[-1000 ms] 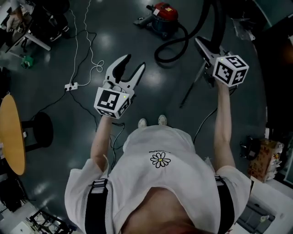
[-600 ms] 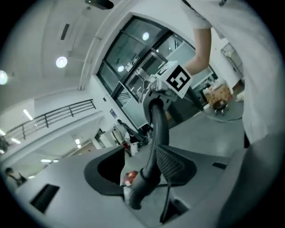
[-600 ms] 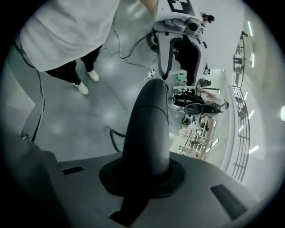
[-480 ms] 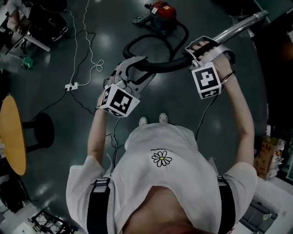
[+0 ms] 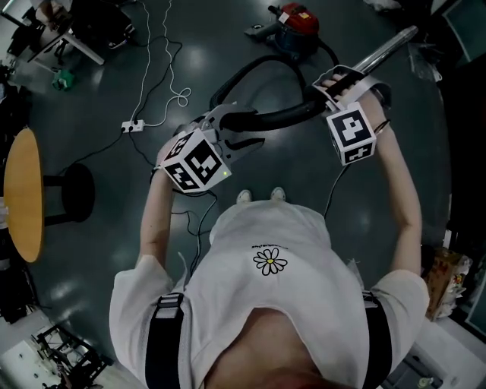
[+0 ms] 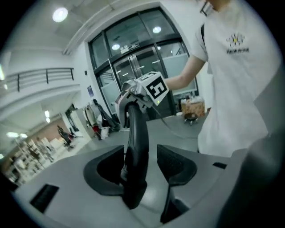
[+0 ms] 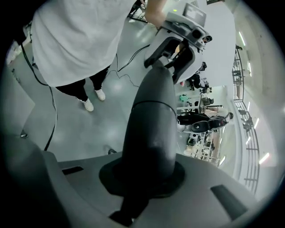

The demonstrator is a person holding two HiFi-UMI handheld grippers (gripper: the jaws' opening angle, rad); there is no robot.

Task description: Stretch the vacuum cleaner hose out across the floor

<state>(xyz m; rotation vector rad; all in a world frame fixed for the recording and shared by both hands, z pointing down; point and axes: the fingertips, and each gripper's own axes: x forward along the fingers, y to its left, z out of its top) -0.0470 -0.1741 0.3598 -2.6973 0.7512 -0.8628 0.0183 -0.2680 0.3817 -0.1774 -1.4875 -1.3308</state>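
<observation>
A red vacuum cleaner (image 5: 298, 19) stands on the dark floor at the top. Its black hose (image 5: 281, 115) loops from it and runs across between both grippers, ending in a metal wand (image 5: 387, 47). My right gripper (image 5: 338, 80) is shut on the hose's thick black handle end (image 7: 151, 129). My left gripper (image 5: 231, 125) straddles the hose further along. In the left gripper view the hose (image 6: 136, 133) lies against one pad with a gap to the other; those jaws have just been opening slightly. The right gripper (image 6: 129, 95) shows beyond.
A white power strip (image 5: 129, 126) with cables lies on the floor at the left. A round wooden table (image 5: 21, 194) and a black stool (image 5: 72, 194) stand at the far left. A cardboard box (image 5: 437, 273) sits at the right edge.
The left gripper, earlier apart from the hose, has moved right and rolled so its jaws straddle it. The right gripper has swung the handle and wand down to lie across.
</observation>
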